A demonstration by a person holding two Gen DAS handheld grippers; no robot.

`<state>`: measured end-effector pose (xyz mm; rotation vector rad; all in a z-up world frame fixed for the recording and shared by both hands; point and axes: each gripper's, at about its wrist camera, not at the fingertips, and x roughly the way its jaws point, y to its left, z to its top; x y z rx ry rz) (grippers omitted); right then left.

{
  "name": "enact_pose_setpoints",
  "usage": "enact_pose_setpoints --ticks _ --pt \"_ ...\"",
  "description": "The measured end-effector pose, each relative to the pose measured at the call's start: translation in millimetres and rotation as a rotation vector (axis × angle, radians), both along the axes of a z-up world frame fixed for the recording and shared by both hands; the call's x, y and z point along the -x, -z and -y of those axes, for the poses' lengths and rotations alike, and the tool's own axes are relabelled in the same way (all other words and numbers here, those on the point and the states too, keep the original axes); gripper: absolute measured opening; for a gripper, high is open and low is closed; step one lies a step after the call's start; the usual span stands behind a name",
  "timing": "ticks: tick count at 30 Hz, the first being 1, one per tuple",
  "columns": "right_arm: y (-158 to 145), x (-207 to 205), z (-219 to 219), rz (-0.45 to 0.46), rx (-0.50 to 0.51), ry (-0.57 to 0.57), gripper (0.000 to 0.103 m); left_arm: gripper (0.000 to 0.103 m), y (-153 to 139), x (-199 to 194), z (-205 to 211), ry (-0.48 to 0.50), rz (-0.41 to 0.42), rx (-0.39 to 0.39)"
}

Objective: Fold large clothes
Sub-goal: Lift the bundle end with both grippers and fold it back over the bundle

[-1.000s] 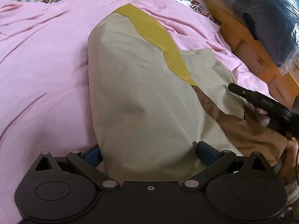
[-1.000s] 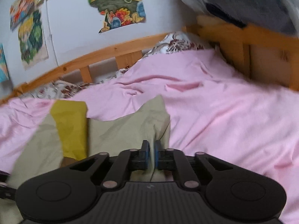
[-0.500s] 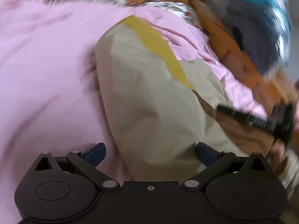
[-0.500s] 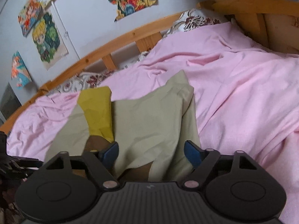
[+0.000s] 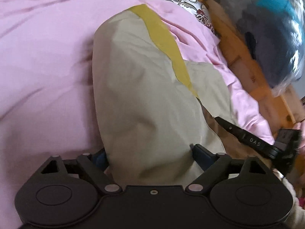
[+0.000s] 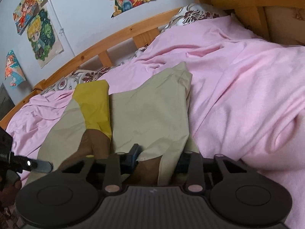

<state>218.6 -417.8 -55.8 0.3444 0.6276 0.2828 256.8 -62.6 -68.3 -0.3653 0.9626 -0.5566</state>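
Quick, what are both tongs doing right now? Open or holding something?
Left tongs: open, around the beige garment, not pinching it.
Right tongs: open, garment between them.

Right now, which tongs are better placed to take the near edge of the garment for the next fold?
Probably the left tongs: they are open, with the beige garment lying between their fingers. The right tongs, also open, straddle only a side corner.

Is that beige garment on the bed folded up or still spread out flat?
Partly folded. The beige garment lies on the pink sheet with one panel doubled over, hiding part of its yellow band.
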Motion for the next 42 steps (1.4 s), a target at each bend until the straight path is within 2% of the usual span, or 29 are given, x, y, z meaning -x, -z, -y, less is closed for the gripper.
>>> enact_pose_setpoints --ticks 4,9,12,15,21,28,32,36,39,42 --pt "-5 8 -5 0.031 -0.001 0.027 0.022 0.074 -16 6 11 0.013 0.046 -0.078" --pt "-22 17 -12 0.084 -0.016 0.014 0.012 0.050 -31 18 20 0.033 0.138 -0.174" --pt "-42 25 -31 0.151 0.019 -0.060 0.008 0.043 -44 26 18 0.050 0.191 -0.186" --pt "-61 31 -52 0.218 0.062 -0.117 0.008 0.041 -55 31 10 0.053 0.235 -0.194" --pt "-87 14 -89 0.292 0.058 -0.167 0.008 0.040 -82 21 -26 -0.016 0.277 -0.211" --pt "-97 -37 -149 0.346 0.011 -0.214 0.008 0.040 -110 -10 -73 -0.098 0.301 -0.318" --pt "-77 -66 -172 0.310 0.019 -0.215 0.008 0.041 -88 -24 -90 -0.116 0.268 -0.357" --pt "-38 -85 -177 0.165 0.053 -0.158 0.010 0.049 -51 -25 -97 -0.153 0.200 -0.382" --pt "-21 -83 -165 0.108 0.054 -0.107 0.016 0.054 -50 -20 -100 -0.167 0.213 -0.363" --pt "-21 -78 -151 0.098 0.045 -0.084 0.040 0.062 -52 -22 -91 -0.167 0.203 -0.406"
